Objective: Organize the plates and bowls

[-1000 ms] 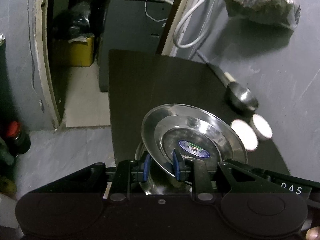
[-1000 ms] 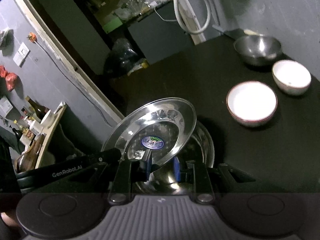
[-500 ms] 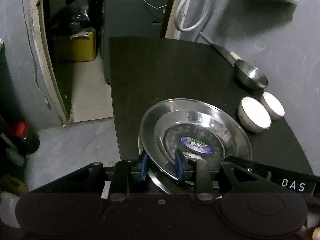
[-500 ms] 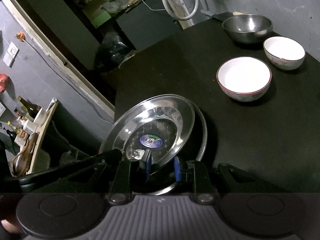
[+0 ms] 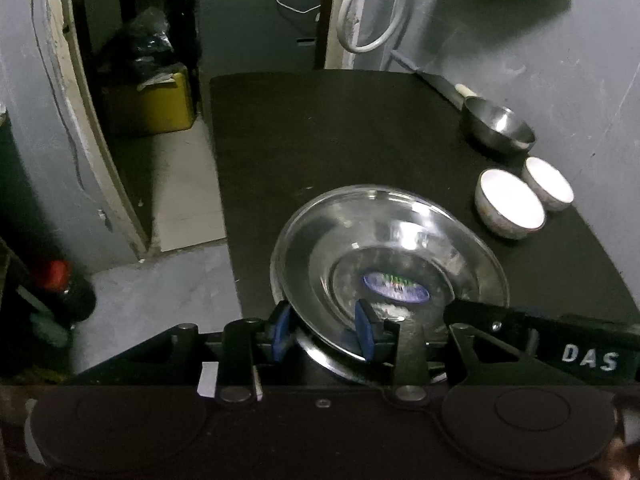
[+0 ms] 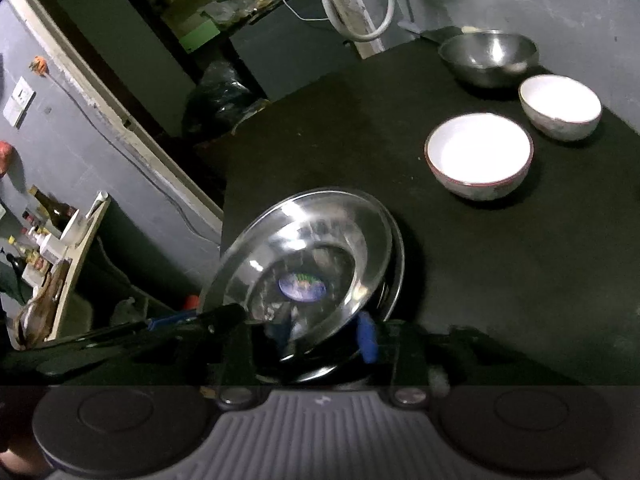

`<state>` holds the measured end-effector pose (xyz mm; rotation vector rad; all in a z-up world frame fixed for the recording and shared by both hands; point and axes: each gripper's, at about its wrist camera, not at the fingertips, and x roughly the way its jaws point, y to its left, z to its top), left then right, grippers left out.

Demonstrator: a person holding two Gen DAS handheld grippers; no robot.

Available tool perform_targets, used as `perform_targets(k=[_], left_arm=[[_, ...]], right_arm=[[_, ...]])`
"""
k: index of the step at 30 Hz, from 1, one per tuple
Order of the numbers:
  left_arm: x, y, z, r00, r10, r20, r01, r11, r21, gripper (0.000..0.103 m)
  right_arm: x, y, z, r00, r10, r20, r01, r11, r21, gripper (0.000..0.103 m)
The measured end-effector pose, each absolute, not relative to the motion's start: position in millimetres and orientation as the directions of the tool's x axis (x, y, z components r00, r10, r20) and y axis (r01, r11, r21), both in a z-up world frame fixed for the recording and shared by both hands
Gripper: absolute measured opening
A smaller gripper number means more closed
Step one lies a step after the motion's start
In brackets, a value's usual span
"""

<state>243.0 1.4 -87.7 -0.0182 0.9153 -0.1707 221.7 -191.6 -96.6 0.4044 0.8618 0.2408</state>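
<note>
A steel plate with a blue sticker (image 5: 380,240) (image 6: 304,240) lies tilted on a second steel plate (image 6: 399,264) at the near end of the black table (image 5: 320,140). My left gripper (image 5: 324,330) straddles the top plate's near rim. Its jaws are opening and its blue pads (image 5: 366,332) stand off the metal. My right gripper (image 6: 324,334) is at the same rim from the other side. Its jaws are also opening, with the rim loose between them. Two white bowls (image 5: 510,204) (image 5: 548,184) and a steel bowl (image 5: 498,128) stand at the right.
The table's left edge drops to the floor and an open doorway with a yellow box (image 5: 156,104). A grey wall runs along the right behind the bowls. A white hose (image 5: 368,12) hangs at the back. A knife (image 5: 440,84) lies beyond the steel bowl.
Both pairs of jaws have widened around the rim, the right one most in the last half second. The top plate has sunk lower onto the plate beneath.
</note>
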Motion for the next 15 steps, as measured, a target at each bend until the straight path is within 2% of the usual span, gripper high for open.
perform_targets(k=[1,3,7,11,15], left_arm=[[241.7,1.2,-86.9,0.601,-0.143,-0.787,0.135,0.988,-0.077,0.037],[238.3,3.5,-83.2,0.615,-0.128,-0.778,0.125,0.990,-0.065,0.042],[229.3,15.5,-75.6,0.639,-0.110,-0.761,0.080,0.994,-0.076,0.052],[217.7,27.1,-67.1,0.664,-0.101,-0.741,0.039,0.994,-0.100,0.061],[204.8,33.5,-55.7,0.689,-0.068,-0.721,-0.005,0.995,-0.099,0.068]], right_arm=[[221.3,-191.2,-95.3,0.632,0.360,-0.686,-0.047,0.902,0.430,0.059],[219.9,-192.4,-93.7,0.636,0.347,-0.689,-0.039,0.906,0.421,0.066],[215.9,-199.6,-92.7,0.651,0.345,-0.676,-0.024,0.900,0.436,0.071],[207.6,-205.7,-85.5,0.690,0.354,-0.632,-0.051,0.894,0.445,0.082],[211.5,-204.5,-83.9,0.692,0.378,-0.615,-0.082,0.888,0.453,0.083]])
